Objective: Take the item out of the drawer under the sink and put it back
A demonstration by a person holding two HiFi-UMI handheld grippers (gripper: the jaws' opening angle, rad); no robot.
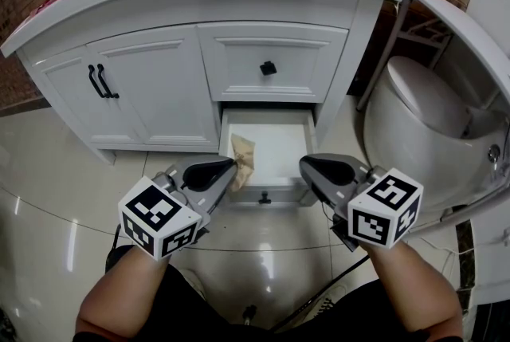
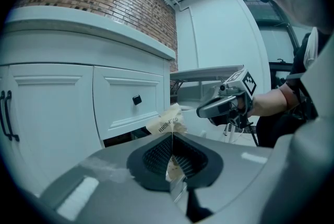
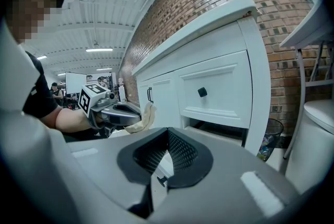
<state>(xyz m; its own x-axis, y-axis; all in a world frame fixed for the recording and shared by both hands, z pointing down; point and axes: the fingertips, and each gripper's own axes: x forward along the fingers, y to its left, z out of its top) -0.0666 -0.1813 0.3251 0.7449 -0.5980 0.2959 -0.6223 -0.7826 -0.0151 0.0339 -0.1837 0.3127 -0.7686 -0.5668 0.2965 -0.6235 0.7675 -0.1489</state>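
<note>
**Left tongs** (image 2: 172, 139): closed on a tan paper packet (image 2: 166, 122), pinched at 1 edge. Most of the packet stands free beyond the tips.

**Right tongs** (image 3: 167, 137): closed, with nothing between them. They are held level with the left pair and apart from it.

**Packet, position:** in the air over the front left corner of the open drawer (image 1: 280, 143), apparently touching nothing but the tongs.

**Drawer:** the lower of 2 under the sink, standing open. Its white floor is otherwise bare.

**Surroundings:** white vanity (image 1: 151, 89) with 2 doors at left, toilet (image 1: 414, 121) at right, glossy tile floor (image 1: 72, 197).

**Risk, judged:** the hold is thin and off-centre, so the limp packet may swivel or slip. If let go this near the drawer front, it could catch the rim and drop to the floor.
</note>
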